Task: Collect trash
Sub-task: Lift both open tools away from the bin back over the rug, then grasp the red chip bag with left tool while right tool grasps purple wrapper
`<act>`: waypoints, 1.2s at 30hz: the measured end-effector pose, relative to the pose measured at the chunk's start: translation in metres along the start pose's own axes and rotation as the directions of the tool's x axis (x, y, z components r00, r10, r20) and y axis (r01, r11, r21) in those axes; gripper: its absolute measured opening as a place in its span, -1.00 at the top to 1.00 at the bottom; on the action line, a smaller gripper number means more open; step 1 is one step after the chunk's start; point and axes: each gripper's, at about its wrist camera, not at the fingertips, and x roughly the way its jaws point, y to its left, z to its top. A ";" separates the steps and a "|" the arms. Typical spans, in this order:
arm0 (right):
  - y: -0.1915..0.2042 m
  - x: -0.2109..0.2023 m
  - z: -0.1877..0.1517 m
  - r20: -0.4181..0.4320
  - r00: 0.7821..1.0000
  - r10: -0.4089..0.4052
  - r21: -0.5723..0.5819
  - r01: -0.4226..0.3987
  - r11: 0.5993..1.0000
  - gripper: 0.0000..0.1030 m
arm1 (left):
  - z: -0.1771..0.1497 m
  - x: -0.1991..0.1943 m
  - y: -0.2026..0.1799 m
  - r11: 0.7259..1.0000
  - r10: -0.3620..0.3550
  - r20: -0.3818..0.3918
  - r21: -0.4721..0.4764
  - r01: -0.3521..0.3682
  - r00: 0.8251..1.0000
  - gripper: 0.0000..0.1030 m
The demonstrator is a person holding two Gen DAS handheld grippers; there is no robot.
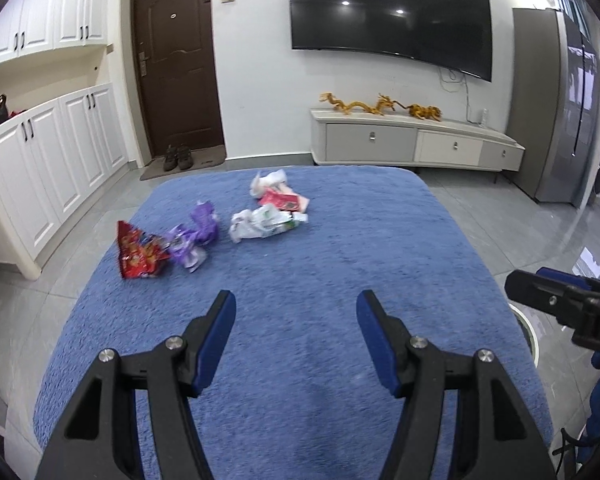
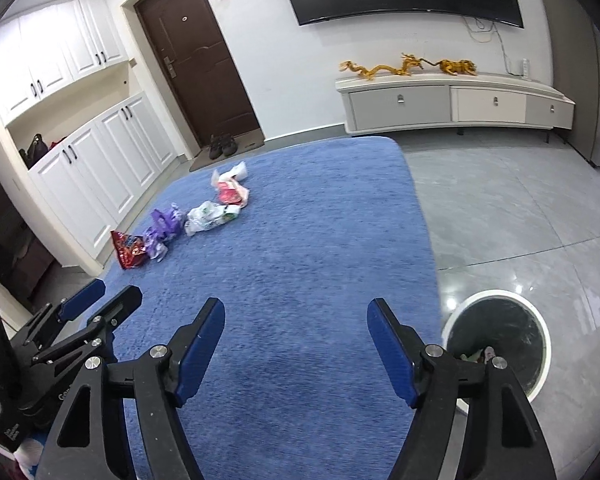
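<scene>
Both my left gripper [image 1: 296,332] and right gripper [image 2: 296,340] hang apart and empty. Some scraps already lie in the bin [image 2: 542,326]. The wrappers [image 1: 204,232] on the blue cloth [image 1: 340,240] are left to collect.

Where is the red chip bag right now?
The red chip bag lies on the blue rug's left side, right beside the purple wrappers, nearest the white cabinets.

Black left gripper [image 1: 296,304] — blue-padded jaws, silver screws
</scene>
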 end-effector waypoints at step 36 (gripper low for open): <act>0.162 0.201 0.078 -0.161 0.944 0.289 -0.123 -0.310 0.943 -0.04 | 0.032 0.155 0.231 0.916 0.032 -0.086 -0.397 -0.064 0.996 -0.18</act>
